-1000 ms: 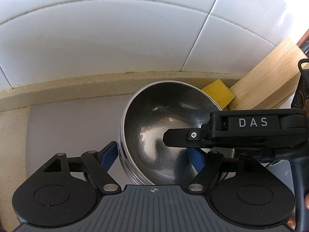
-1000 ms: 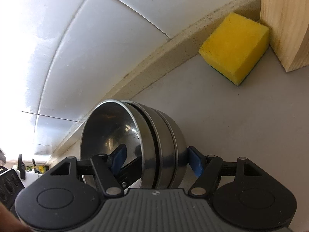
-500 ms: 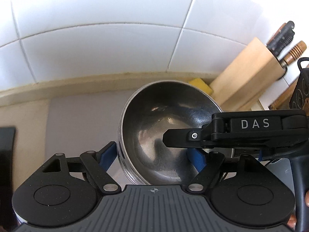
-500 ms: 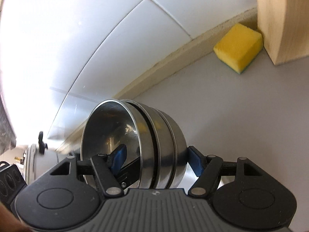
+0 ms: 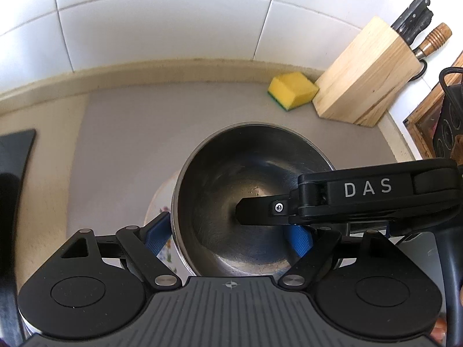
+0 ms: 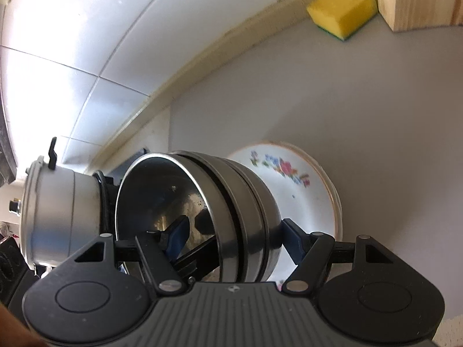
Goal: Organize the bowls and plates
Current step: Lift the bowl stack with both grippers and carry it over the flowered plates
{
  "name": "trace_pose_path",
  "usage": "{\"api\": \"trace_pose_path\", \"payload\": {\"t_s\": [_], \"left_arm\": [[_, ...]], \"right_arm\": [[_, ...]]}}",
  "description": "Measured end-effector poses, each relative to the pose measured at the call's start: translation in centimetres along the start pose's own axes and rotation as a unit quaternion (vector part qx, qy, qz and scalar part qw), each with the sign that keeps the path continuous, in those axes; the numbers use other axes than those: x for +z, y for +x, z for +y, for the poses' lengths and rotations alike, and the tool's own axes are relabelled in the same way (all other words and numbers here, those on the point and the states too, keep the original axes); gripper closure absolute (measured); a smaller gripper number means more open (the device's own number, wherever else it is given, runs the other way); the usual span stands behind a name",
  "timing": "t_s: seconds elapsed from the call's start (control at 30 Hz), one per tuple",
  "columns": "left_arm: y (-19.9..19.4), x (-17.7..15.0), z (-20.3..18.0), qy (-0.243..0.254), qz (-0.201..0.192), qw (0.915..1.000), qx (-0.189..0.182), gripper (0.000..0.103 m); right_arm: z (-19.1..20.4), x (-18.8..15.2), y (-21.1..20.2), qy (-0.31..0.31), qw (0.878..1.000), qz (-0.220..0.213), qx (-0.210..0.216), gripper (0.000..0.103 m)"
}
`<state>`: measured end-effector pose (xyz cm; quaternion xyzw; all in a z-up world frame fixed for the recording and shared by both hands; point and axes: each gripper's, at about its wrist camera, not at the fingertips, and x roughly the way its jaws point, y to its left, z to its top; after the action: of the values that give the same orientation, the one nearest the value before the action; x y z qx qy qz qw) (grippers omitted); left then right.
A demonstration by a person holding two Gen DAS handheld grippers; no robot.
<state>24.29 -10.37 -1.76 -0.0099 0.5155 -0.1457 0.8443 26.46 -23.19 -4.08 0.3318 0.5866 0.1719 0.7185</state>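
A stack of three nested steel bowls [image 5: 246, 167] hangs tilted over a floral plate [image 6: 303, 190] on the grey counter. My right gripper [image 6: 234, 235] is shut on the stack's [image 6: 246, 190] wall, with one pad inside and one outside. My left gripper [image 5: 228, 235] straddles the opposite wall and its jaws are opening. Its left pad lies just outside the rim and its right pad inside the bowl. The right gripper's finger [image 5: 367, 188] reaches into the bowl from the right. An edge of the plate [image 5: 162, 199] shows left of the bowls. Whether the bowls touch the plate I cannot tell.
A yellow sponge [image 5: 292, 91] and a wooden knife block [image 5: 364, 72] stand against the tiled back wall. A steel pot [image 6: 58, 211] sits behind the bowls on the left. A black surface [image 5: 14, 150] lies at the counter's left, and a wooden frame [image 5: 425, 127] at the right.
Both grippers and the bowl stack have drawn back from the wall. The floral plate and the steel pot have come into view. The left jaws have widened a little.
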Motion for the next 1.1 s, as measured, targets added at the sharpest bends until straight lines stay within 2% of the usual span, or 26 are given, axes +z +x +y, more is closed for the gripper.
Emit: {"api": "trace_pose_path", "payload": {"t_s": [0.2,0.67,0.83,1.1], "left_arm": [[1.0,-1.4,0.3,-0.013,0.012,0.9998,0.0,0.022],[0.7,-2.3,1.1,-0.041,-0.008,0.9991,0.003,0.024],[0.0,-2.7,1.8,-0.055,-0.017,0.9983,0.012,0.024],[-3.6,-3.2,2.8,-0.056,-0.06,0.9966,0.009,0.021]], "right_arm": [[-0.9,-0.9,1.4,0.008,1.0,0.018,-0.005,0.059],[-1.7,-0.7,1.3,0.001,1.0,0.023,0.012,0.056],[-1.2,-0.7,0.1,-0.012,1.0,0.002,0.01,0.054],[0.4,-2.3,-4.0,-0.039,0.997,-0.072,-0.005,0.048]]}}
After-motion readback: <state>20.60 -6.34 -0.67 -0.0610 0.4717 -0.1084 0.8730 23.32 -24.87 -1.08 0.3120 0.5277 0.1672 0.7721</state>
